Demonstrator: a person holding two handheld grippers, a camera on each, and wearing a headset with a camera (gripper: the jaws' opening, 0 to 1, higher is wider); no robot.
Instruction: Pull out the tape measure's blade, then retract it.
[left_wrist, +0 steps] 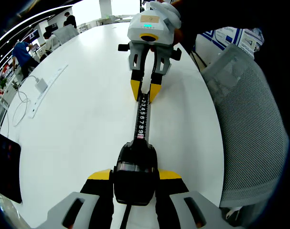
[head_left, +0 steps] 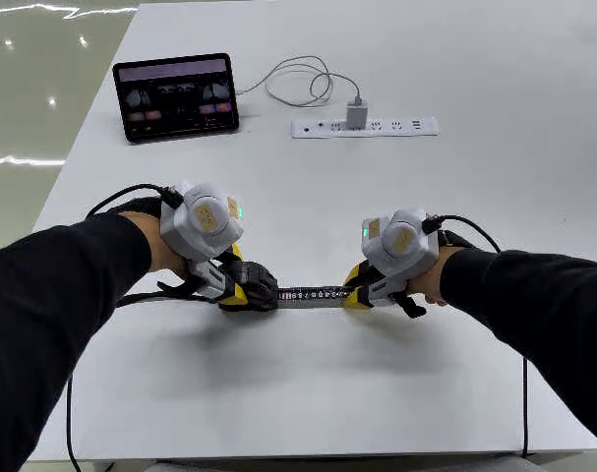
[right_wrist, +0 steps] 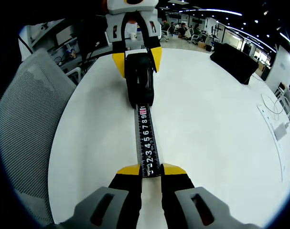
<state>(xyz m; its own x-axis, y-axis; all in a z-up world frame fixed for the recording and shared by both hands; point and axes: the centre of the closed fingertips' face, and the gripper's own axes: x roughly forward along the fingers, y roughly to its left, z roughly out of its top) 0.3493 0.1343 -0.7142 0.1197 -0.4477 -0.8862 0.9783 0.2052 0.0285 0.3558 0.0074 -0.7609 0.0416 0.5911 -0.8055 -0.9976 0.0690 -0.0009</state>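
Observation:
A black tape measure case (head_left: pixel 254 286) (left_wrist: pixel 135 167) (right_wrist: pixel 138 80) rests on the white table (head_left: pixel 377 197), with my left gripper (head_left: pixel 241 287) (left_wrist: pixel 134 175) shut on its sides. A short length of numbered blade (head_left: pixel 311 293) (left_wrist: pixel 142 114) (right_wrist: pixel 146 143) runs out of the case to the right. My right gripper (head_left: pixel 353 293) (right_wrist: pixel 150 169) is shut on the blade's end. The yellow fingertips (left_wrist: pixel 135 89) of the right gripper pinch the blade tip in the left gripper view.
A tablet (head_left: pixel 176 95) stands at the back left of the table. A white power strip (head_left: pixel 365 126) with a charger and cable (head_left: pixel 298 81) lies behind the grippers. A mesh chair (left_wrist: pixel 250 124) (right_wrist: pixel 27 119) sits at the near table edge.

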